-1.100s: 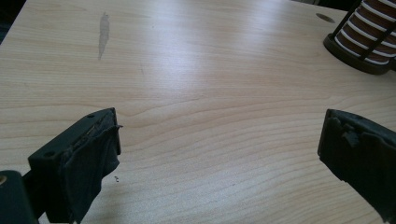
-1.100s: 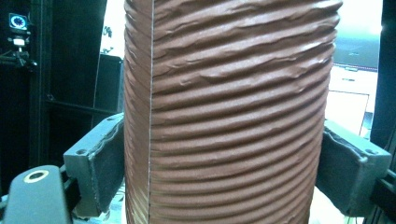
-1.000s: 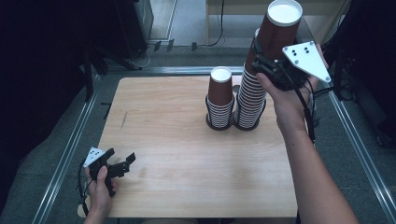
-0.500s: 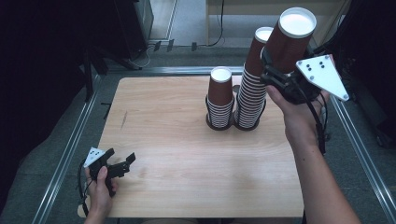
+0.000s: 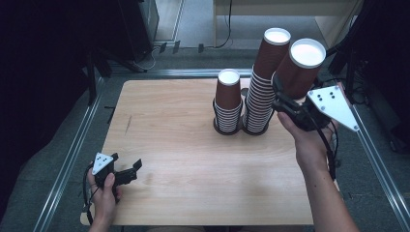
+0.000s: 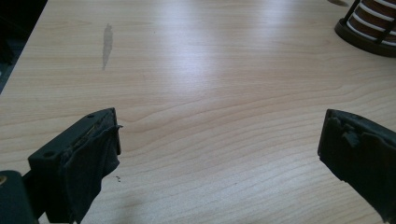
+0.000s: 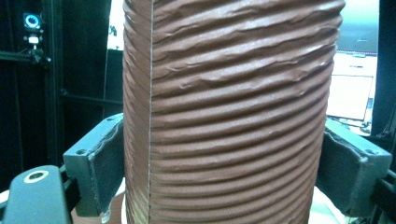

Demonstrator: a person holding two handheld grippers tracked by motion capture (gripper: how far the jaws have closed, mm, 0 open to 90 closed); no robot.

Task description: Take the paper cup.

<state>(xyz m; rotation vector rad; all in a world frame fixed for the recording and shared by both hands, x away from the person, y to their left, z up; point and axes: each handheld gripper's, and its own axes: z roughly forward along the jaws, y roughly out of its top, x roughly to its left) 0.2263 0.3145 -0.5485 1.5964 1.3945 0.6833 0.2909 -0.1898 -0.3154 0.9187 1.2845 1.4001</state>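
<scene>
High view first, biggest stuff down to smallest. Wooden table (image 5: pixel 193 159) takes up most of it, pale laminate with one dark smudge near its left side. Toward the back right stand two stacks of brown ribbed paper cups, each in a dark ring holder: the tall stack (image 5: pixel 263 82) and, touching it on its left, the short stack (image 5: pixel 227 102).

Right gripper (image 5: pixel 286 99) is up in the air just right of the tall stack, jaws clamped on a single brown cup (image 5: pixel 300 67), which is tilted with its white inside facing the camera. It's clear of the table and sits right beside the top of the tall stack. Right gripper view shows the corrugated wall (image 7: pixel 233 116) pinched on both sides about mid-height, seam running down the left.

Left gripper (image 5: pixel 126 173) sits low at the near left corner, jaws spread wide with nothing between them, bare wood ahead in the left gripper view.

Handling-wise, I'd say this cup is super light and kinda crushable, so squeeze gently. The ribs should give decent grip. Mid-wall hold looks fine; nearer the rolled rim would be stiffer.
</scene>
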